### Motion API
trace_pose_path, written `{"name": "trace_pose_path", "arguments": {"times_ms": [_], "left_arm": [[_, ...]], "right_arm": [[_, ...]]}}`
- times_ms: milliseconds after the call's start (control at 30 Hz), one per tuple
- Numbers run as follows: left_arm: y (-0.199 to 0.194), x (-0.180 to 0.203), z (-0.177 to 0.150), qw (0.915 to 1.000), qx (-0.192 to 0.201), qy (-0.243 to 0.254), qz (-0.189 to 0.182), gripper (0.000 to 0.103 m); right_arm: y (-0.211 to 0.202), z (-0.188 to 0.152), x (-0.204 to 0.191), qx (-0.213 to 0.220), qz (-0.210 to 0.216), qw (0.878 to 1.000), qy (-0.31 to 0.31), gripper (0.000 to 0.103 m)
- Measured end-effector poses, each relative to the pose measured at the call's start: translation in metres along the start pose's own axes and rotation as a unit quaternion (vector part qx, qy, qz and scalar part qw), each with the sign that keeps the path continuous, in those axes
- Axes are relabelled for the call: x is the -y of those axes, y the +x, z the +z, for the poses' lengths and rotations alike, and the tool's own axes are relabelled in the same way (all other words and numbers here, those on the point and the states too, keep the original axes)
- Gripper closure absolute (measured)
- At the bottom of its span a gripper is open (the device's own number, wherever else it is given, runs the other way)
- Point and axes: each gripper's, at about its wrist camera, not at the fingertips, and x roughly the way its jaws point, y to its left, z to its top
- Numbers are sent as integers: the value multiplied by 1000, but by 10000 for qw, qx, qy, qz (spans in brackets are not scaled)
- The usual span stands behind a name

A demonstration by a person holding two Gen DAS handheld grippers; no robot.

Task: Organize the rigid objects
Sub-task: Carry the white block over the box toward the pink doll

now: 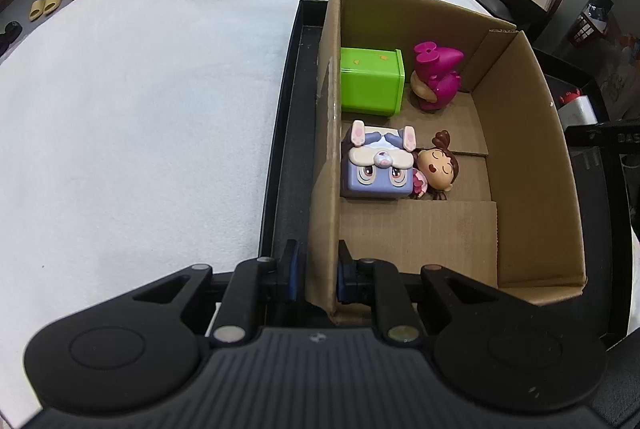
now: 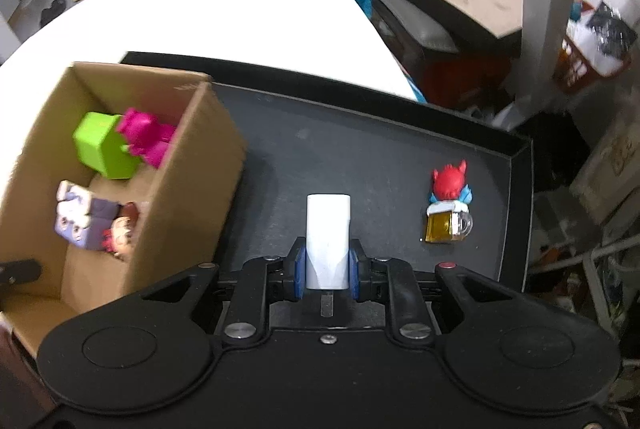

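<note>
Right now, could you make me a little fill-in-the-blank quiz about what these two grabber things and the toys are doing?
1. The left gripper is clamped on the wall of the ____ box.
2. The right gripper holds a ____ block.
3. The red figure lies on the black ____, outside the box.
4. Beside the green cube stands a ____ toy.

Missing words: cardboard; white; tray; pink

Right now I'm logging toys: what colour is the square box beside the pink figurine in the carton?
Bright green square box, clearest in the left wrist view.
</note>
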Motion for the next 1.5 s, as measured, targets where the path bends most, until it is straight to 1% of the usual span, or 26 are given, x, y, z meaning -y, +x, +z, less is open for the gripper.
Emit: {"name": "trace_pose_path", "arguments": {"times_ms": [167, 367, 467, 733, 967, 1100, 1500], "left_arm": [[-2, 0, -1, 10000, 21, 21, 2, 86], [-5, 1, -1, 10000, 51, 53, 1, 86], [-6, 2, -2, 9999, 69, 82, 4, 86], [-7, 4, -2, 9998, 74, 121, 149, 87], [-7, 11, -4, 9989, 121, 330, 310, 87], [-7, 10, -3, 9989, 126, 318, 306, 87], [-8, 13, -4, 9985, 159, 373, 356, 87]], "right_arm": [[-22, 5, -9, 183, 50, 9995, -264, 83], [-45, 12, -21, 348, 223, 9986, -319, 83], [-51, 15, -27, 399, 312, 9981, -345, 83], [-61, 19, -47, 517, 313, 9963, -617, 83], [-63, 22, -64, 560, 398, 9946, -772, 83], [-61, 22, -76, 537, 472, 9937, -862, 83], [-40, 24, -102, 317, 641, 9915, -1087, 83]]}}
